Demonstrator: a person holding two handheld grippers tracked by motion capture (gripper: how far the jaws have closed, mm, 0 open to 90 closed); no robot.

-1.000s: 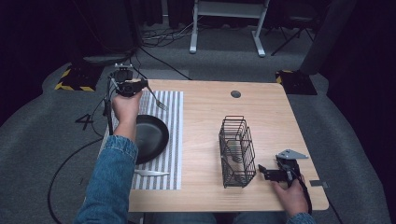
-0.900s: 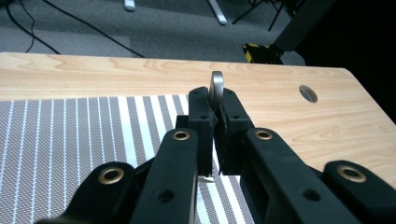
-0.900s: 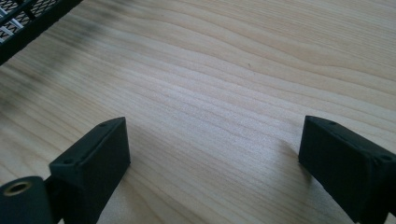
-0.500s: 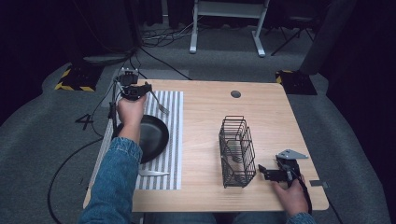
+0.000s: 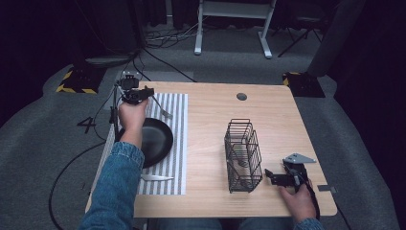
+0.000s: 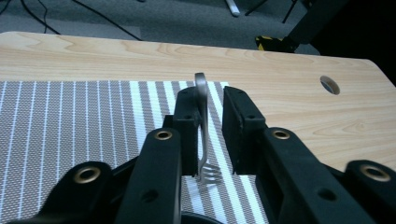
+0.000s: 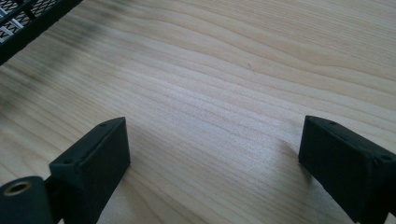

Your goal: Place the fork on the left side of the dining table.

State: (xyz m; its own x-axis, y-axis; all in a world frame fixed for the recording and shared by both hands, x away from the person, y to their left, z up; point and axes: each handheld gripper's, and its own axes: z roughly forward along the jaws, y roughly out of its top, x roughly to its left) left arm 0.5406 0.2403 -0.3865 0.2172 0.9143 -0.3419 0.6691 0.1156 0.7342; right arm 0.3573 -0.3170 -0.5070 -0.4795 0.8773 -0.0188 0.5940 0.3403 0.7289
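Observation:
A metal fork (image 6: 201, 122) sits between the jaws of my left gripper (image 6: 208, 100), with its tines toward the camera. It rests against the left pad and a gap separates it from the right pad; the jaws have just been opening. From above, the left gripper (image 5: 146, 92) is at the far end of the striped mat (image 5: 178, 120), and the fork (image 5: 163, 111) slants down onto the mat. My right gripper (image 5: 269, 177) rests on the table at the front right, open, with bare wood between its jaws (image 7: 215, 140).
A black frying pan (image 5: 155, 141) lies on the mat under the left forearm. A knife (image 5: 155, 178) lies at the mat's front edge. A black wire basket (image 5: 243, 155) holding some cutlery stands just left of the right gripper. The table has a cable hole (image 5: 242, 96).
The left hand has shifted slightly to the right over the mat's far end, and the fork's free end now sits a little lower on the mat. The right hand has not moved.

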